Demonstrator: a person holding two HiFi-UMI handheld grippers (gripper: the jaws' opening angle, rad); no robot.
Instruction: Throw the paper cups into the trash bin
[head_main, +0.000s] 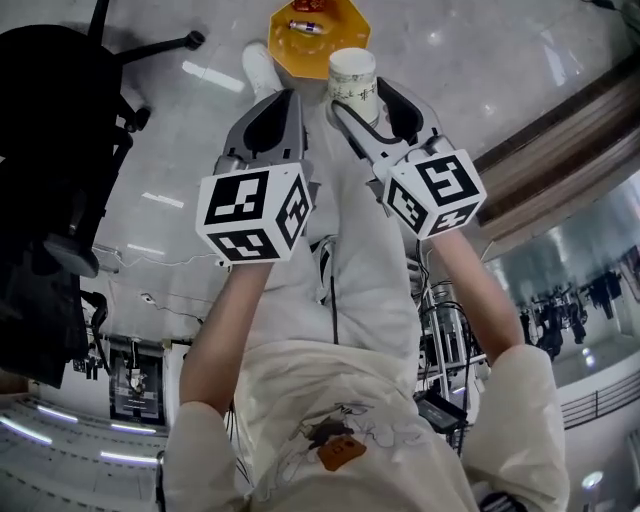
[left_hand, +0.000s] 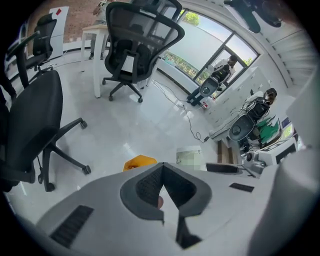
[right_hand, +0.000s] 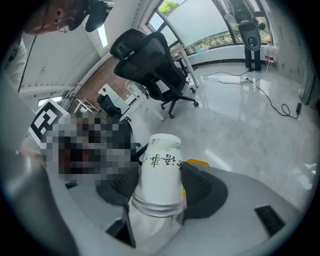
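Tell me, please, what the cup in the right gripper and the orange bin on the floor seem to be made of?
The cup is probably paper. Its wall is matte white with no shine and carries handwritten ink, though a greyish band rings its wide end. The bin is likely plastic. It is a smooth, even orange with a slight sheen and a moulded, angular rim.

Both arms reach forward; left tool (head_main: 283, 100) closed empty, right tool (head_main: 362, 100) clamps a paper cup (head_main: 352, 72).
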